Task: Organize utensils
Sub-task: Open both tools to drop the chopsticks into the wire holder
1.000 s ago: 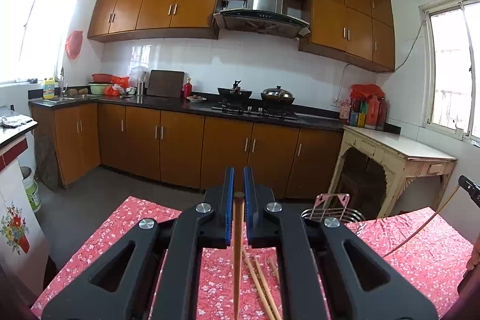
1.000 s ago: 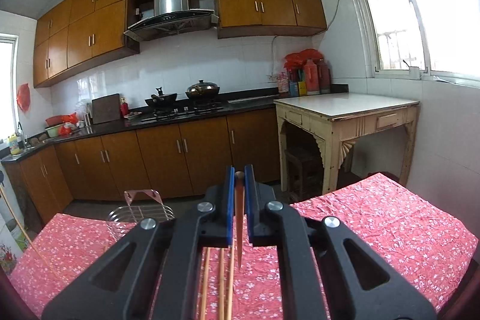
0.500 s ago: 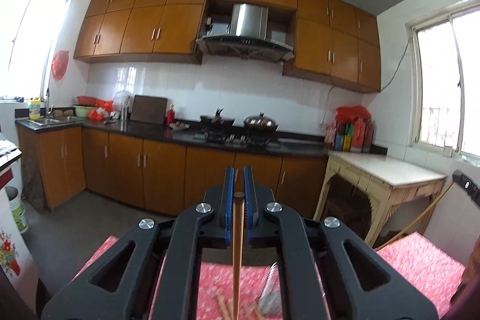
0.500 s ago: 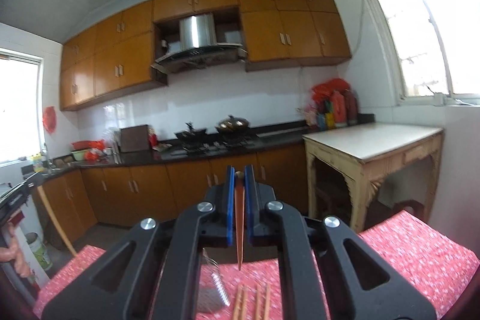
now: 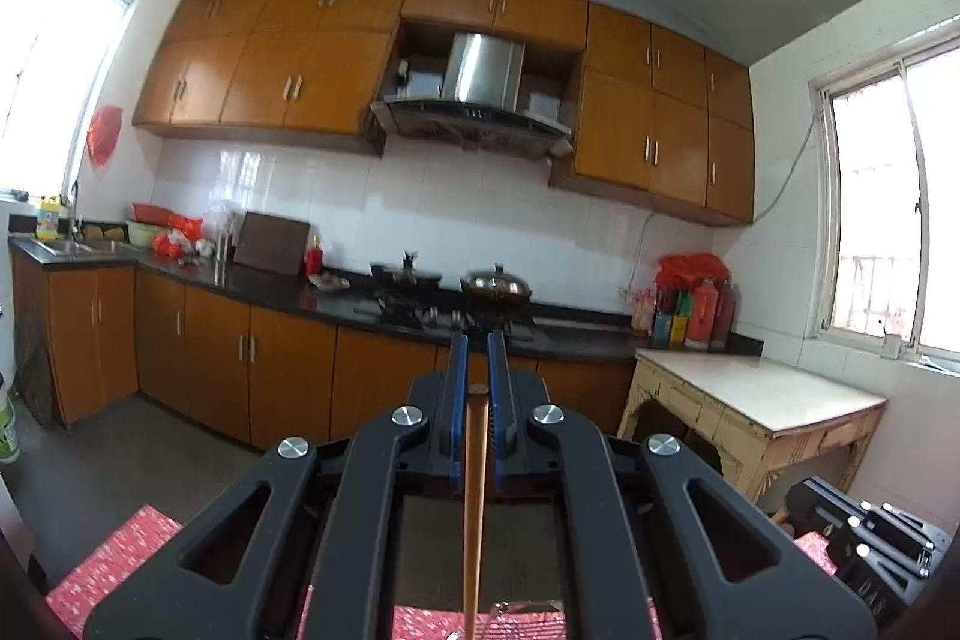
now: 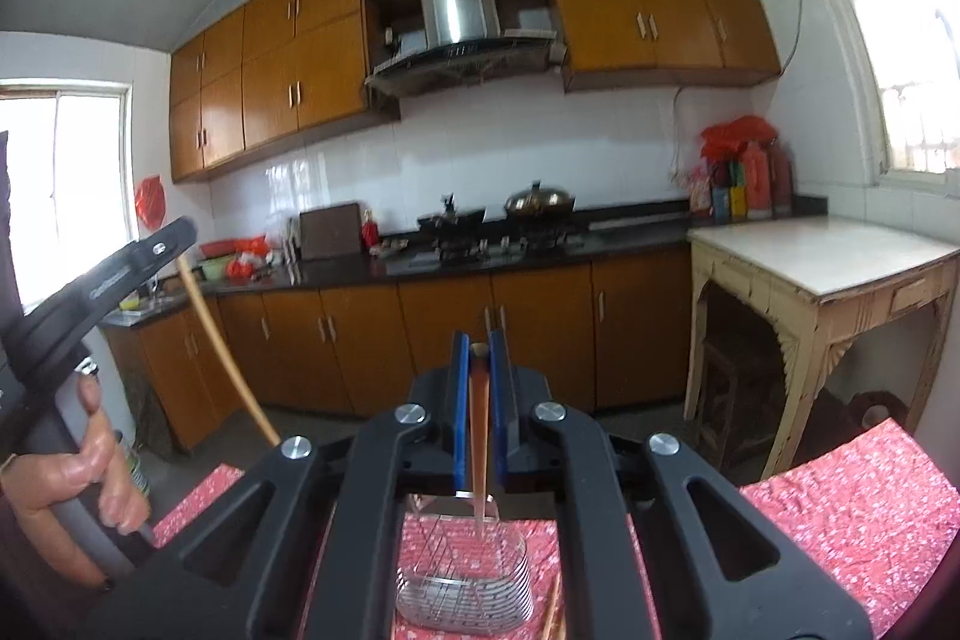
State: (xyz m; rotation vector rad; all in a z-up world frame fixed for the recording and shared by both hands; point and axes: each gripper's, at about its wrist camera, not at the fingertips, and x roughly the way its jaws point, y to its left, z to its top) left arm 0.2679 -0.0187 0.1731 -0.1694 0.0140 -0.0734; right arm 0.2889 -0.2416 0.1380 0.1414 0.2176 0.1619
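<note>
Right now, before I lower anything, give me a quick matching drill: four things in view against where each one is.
Things:
1. left gripper
2. right gripper
3. wire basket
4. lidded pot

Places:
A. on the stove
B. on the red tablecloth
C. shut on a chopstick right above the basket
D. shut on a chopstick, seen from the side in the right view

Pairs: 1-D, 2-C, 3-B, 4-A

Home kitchen; cabinets (image 5: pixel 288 82), hob (image 5: pixel 432 310), hood (image 5: pixel 480 100)
</note>
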